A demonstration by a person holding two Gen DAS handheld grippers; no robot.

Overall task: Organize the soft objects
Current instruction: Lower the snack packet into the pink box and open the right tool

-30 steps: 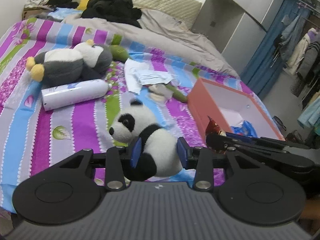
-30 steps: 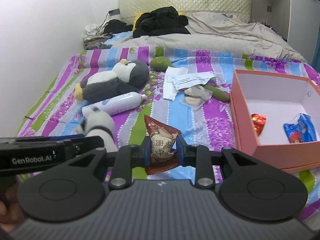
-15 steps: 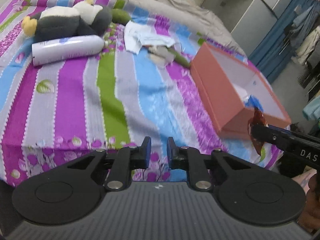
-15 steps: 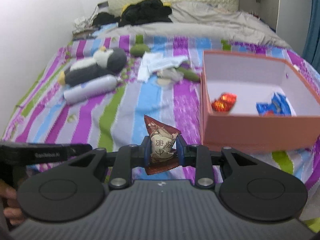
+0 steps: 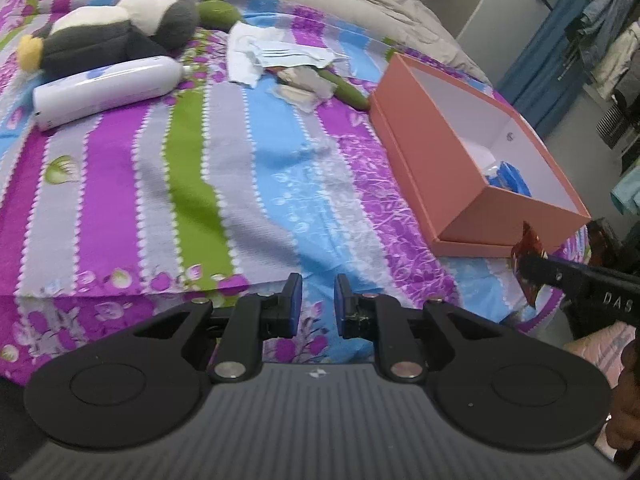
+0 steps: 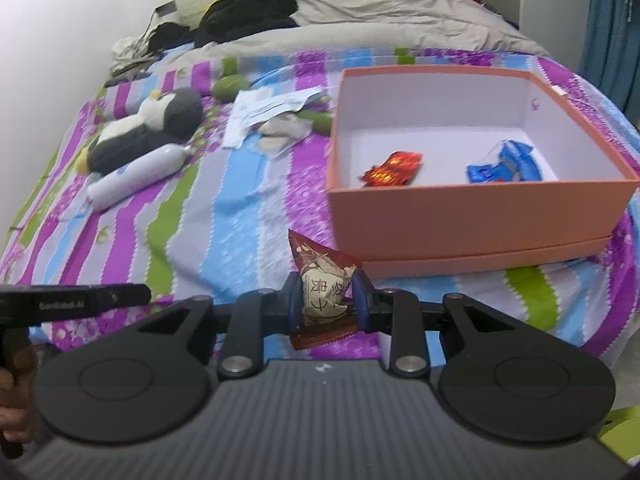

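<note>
The striped purple, blue and green bedspread (image 6: 168,216) is spread with loose items. The open salmon cardboard box (image 6: 480,208) is presumably set as the collecting bin. A red foil snack packet (image 6: 324,292), printed with unreadable characters, is clamped in the right gripper (image 6: 326,300) just before the box. The left gripper (image 5: 316,300), marked "GenRobot.AI", is held nearly closed, empty.

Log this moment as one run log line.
right claw: shut on snack packet | left claw: open, empty | orange box: two wrappers inside
</note>
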